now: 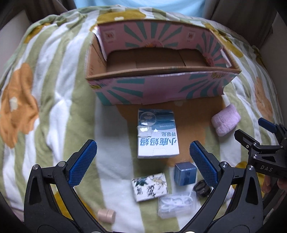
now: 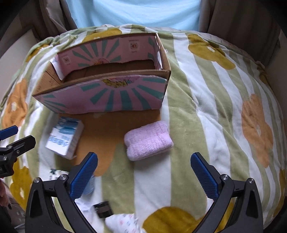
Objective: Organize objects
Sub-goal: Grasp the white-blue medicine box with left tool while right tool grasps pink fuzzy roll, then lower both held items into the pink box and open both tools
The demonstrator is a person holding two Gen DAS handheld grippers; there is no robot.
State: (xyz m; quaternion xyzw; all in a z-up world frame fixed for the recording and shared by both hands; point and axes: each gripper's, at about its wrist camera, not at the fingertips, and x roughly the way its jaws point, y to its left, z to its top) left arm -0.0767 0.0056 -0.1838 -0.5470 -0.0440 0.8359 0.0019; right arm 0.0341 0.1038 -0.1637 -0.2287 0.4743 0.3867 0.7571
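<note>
An open pink-and-teal cardboard box (image 1: 161,84) stands on the flowered blanket, empty inside; it also shows in the right wrist view (image 2: 107,96). In front of it lie a blue-white medicine box (image 1: 157,133), a small blue cube box (image 1: 185,173), a floral packet (image 1: 149,186), a clear plastic bag (image 1: 176,204), a black lens (image 1: 201,188), a beige spool (image 1: 106,215) and a folded pink towel (image 2: 148,142). My left gripper (image 1: 143,161) is open above the small items. My right gripper (image 2: 144,172) is open just in front of the towel.
The flowered green-white blanket (image 2: 215,125) covers the whole surface and sags at its edges. A person in a light blue shirt (image 2: 134,12) sits behind the box. The right gripper's body (image 1: 263,147) shows at the right edge of the left wrist view.
</note>
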